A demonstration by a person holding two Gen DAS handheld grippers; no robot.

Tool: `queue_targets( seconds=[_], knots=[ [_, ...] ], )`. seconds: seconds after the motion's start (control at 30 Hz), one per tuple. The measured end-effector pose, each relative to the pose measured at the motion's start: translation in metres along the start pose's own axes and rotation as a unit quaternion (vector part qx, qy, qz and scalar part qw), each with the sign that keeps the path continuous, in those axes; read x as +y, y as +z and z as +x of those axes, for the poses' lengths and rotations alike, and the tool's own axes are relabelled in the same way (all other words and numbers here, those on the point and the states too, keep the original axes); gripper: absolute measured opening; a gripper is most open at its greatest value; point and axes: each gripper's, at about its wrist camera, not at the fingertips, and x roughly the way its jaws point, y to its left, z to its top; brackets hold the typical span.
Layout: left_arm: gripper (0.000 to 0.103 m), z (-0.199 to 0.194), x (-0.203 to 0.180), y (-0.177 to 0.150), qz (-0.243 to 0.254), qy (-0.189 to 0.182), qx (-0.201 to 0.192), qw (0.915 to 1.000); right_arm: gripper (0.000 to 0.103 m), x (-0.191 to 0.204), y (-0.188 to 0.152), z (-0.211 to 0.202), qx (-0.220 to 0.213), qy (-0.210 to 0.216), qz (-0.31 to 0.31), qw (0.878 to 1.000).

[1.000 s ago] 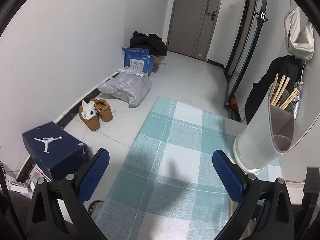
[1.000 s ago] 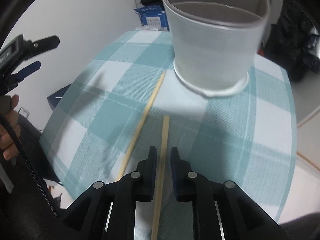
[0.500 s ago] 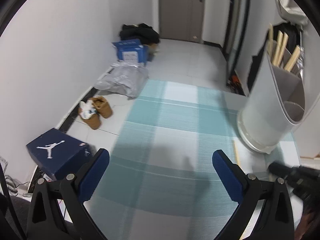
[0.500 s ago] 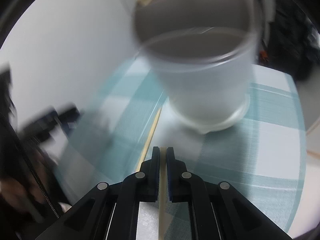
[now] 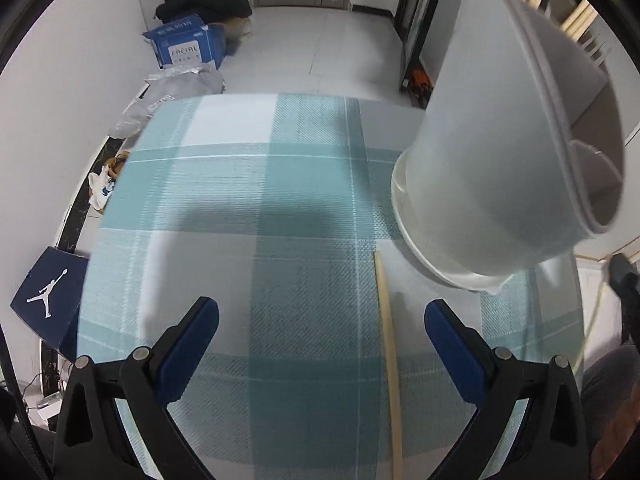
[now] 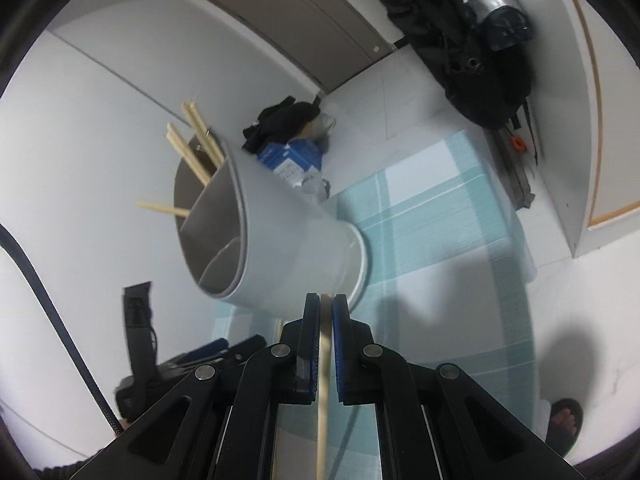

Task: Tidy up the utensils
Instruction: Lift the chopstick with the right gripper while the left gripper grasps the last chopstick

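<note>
A blue box [image 5: 185, 46] at 11 o'clock reads "FACIAL"; a navy shoebox [image 5: 48, 300] at 8 o'clock bears a white jumping figure. The right gripper [image 6: 326, 312], just closed from wider, clamps 1 chopstick [image 6: 323, 380], lifted off the checked cloth [image 5: 248, 216]. The left gripper [image 5: 322, 318] gapes empty over 1 lying chopstick [image 5: 390, 360], now nearer the white holder [image 5: 492, 168], which probably holds 4 sticks.

One white utensil holder [image 6: 296, 248], just ahead of the right claw [image 6: 326, 304]. Chopsticks: one [image 6: 323, 380] clamped in that claw, one [image 5: 389, 352] flat between the left claw's [image 5: 322, 316] open fingers, about four [image 6: 196, 144] in the holder. One checked cloth [image 5: 248, 208] beneath.
</note>
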Motion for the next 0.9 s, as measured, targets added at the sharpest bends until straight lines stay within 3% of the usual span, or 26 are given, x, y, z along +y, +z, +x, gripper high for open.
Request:
queue_targets(
  seconds=[0.13,0.3,0.37,0.5,0.67,0.9],
  knots=[
    [0.09,0.008,0.0,0.002,-0.004,0.017,0.011,0.9998,0.006,-0.012,0.0,-0.005,-0.01,0.013,0.016,1.0],
    [0.07,0.006,-0.008,0.006,0.01,0.03,-0.015,0.9994,0.006,-0.012,0.007,-0.008,-0.023,0.016,0.007,1.0],
    [0.043,0.003,-0.01,0.006,0.001,0.03,-0.021,0.9993,0.006,-0.012,0.011,-0.005,-0.027,0.018,0.005,0.999],
    [0.006,-0.003,-0.013,0.0,-0.012,0.024,-0.015,0.9995,0.006,-0.011,0.015,-0.006,-0.035,0.017,0.0,0.999],
    [0.0,-0.003,-0.008,0.0,-0.038,0.004,-0.004,0.9993,0.006,-0.007,0.016,-0.012,-0.047,0.017,-0.009,0.999],
    [0.0,-0.045,0.012,-0.002,-0.094,-0.04,-0.067,0.9925,0.006,0.015,0.014,-0.024,-0.079,-0.007,-0.045,0.996]
  ],
)
